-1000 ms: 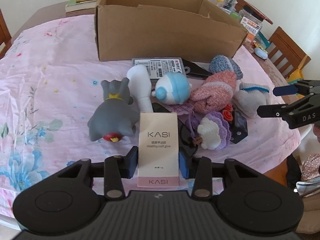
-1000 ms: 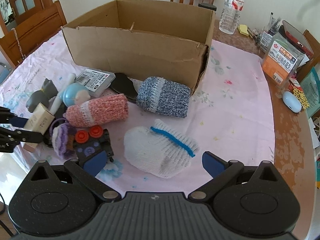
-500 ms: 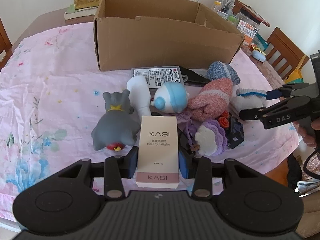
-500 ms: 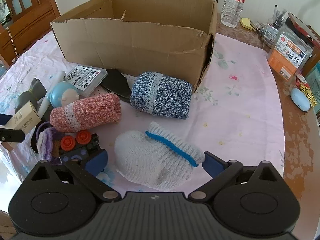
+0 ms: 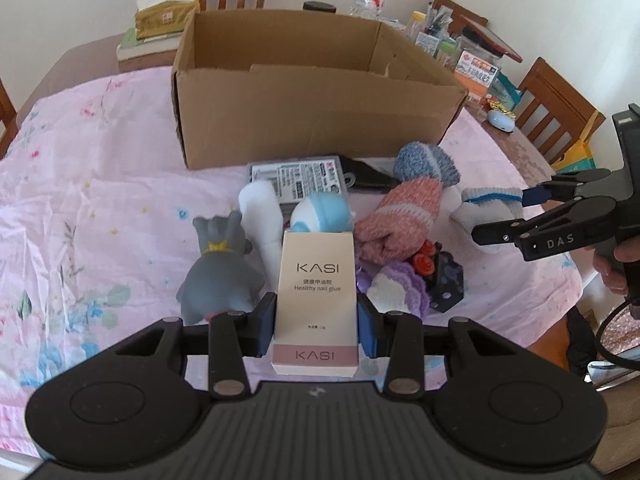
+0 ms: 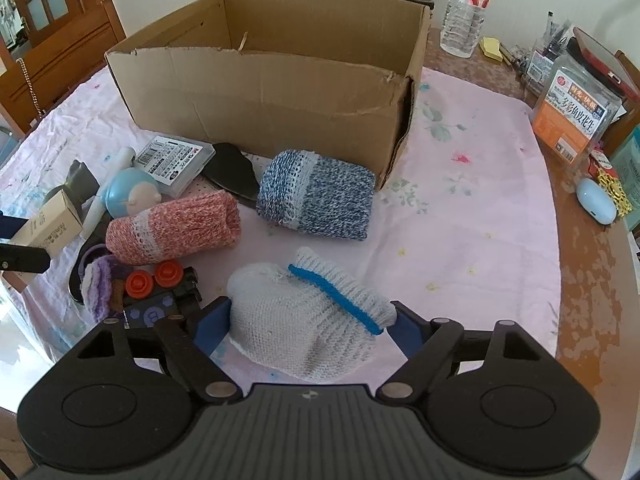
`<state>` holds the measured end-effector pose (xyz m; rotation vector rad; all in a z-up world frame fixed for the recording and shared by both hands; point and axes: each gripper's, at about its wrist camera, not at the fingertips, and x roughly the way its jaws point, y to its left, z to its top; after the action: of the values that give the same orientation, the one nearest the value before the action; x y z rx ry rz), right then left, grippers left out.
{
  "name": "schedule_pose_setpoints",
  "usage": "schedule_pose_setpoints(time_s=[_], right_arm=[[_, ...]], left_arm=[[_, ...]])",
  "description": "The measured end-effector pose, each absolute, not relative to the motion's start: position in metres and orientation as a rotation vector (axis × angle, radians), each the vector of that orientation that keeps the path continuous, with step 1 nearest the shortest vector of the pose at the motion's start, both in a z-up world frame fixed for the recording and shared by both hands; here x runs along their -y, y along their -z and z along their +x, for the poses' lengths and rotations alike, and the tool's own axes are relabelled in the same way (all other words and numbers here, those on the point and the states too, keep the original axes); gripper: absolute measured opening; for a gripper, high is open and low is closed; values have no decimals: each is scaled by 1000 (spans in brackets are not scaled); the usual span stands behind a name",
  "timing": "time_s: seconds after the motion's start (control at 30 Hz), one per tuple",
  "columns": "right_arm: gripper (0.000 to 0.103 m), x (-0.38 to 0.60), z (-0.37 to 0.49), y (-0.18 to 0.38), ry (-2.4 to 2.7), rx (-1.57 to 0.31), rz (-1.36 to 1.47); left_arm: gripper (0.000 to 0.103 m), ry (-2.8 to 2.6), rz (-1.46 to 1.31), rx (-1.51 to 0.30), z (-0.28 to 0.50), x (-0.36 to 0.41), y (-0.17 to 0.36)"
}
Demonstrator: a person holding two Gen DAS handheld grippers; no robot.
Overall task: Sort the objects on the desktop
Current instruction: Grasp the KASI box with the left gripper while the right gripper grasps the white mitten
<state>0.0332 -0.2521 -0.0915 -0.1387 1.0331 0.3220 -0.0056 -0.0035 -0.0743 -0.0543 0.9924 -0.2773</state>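
My left gripper (image 5: 317, 330) is shut on a cream KASI nail glue box (image 5: 316, 296) and holds it above the pile. An open cardboard box (image 5: 312, 92) stands behind. My right gripper (image 6: 308, 326) is open, its fingers on either side of the white knitted glove with a blue stripe (image 6: 304, 320), which lies on the cloth. In the left wrist view the right gripper (image 5: 508, 216) reaches the same glove (image 5: 486, 210) from the right. The pile holds a grey cat toy (image 5: 218, 264), a pink sock roll (image 6: 176, 228) and a blue sock roll (image 6: 316, 196).
A pink flowered cloth (image 6: 460, 220) covers the table. Also in the pile: a blue-capped doll (image 6: 130, 196), a clear labelled case (image 6: 172, 160), a purple crochet flower (image 6: 98, 284), a black toy with orange knobs (image 6: 156, 292). Bottle, jars and a mouse (image 6: 596, 200) stand at the right edge.
My left gripper has lifted the KASI box higher and tilted toward the cardboard box. My right gripper has moved forward and narrowed around the white glove.
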Motion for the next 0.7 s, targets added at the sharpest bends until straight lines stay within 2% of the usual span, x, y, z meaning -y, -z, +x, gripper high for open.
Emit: schedule_pose_setpoints(time_s=[0.7], right_arm=[[87, 249, 36, 37, -441, -940, -186]], left_arm=[[40, 293, 6, -913, 10, 11, 34]])
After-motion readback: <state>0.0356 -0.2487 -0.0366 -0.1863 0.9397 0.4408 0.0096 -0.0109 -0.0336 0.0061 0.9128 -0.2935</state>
